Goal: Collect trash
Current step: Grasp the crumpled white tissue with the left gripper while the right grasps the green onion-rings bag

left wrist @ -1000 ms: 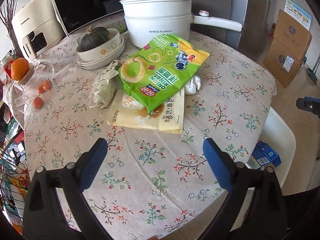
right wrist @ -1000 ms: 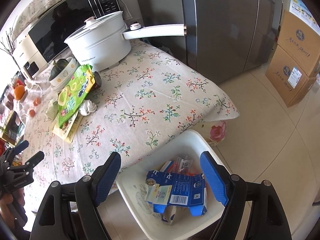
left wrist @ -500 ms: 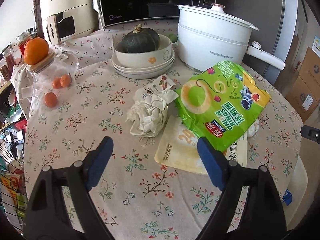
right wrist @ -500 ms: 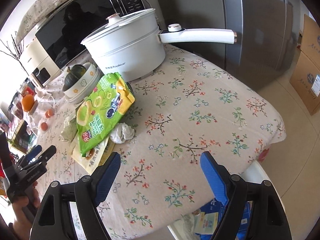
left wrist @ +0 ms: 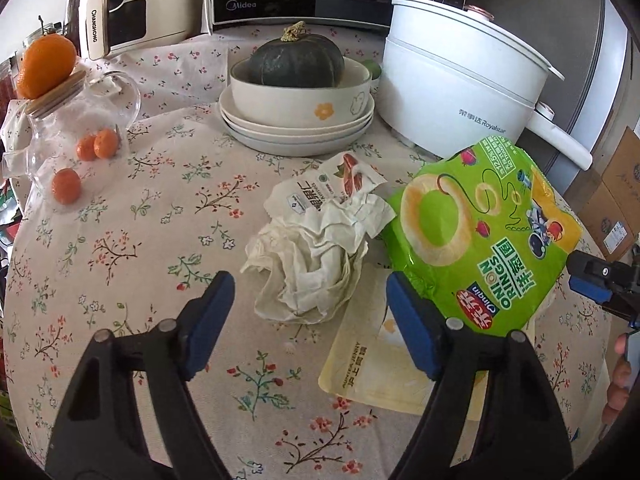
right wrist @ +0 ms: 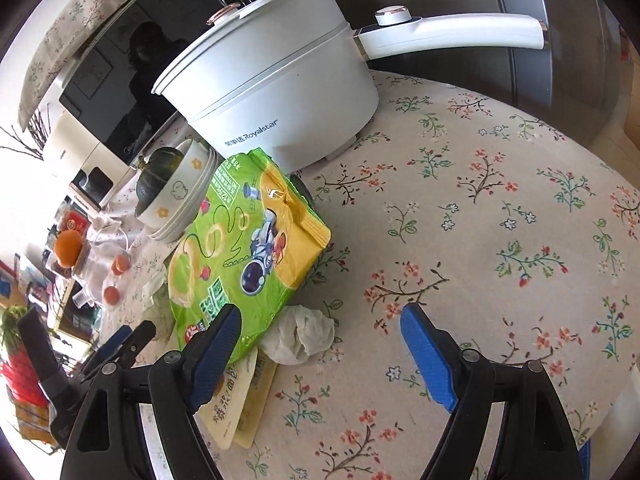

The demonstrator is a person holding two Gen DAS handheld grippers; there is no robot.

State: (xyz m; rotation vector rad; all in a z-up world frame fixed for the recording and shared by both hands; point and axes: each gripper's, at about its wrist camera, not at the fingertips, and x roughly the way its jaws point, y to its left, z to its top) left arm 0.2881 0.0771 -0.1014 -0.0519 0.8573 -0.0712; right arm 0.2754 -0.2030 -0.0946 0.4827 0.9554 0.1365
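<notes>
Round table [left wrist: 120, 248] under a floral cloth. At centre, a crumpled white wrapper [left wrist: 316, 256]. At three o'clock of it, a green onion-ring bag [left wrist: 480, 240], propped on a pale yellow pouch [left wrist: 372, 364] lying flat. At twelve o'clock, stacked plates [left wrist: 296, 136] bearing a bowl with a dark squash. At one o'clock, a white electric pot [left wrist: 456, 96]. At ten o'clock, a glass jar [left wrist: 76, 136] of small oranges. In the right wrist view, a wad of tissue [right wrist: 300, 334] at six o'clock of the green bag
</notes>
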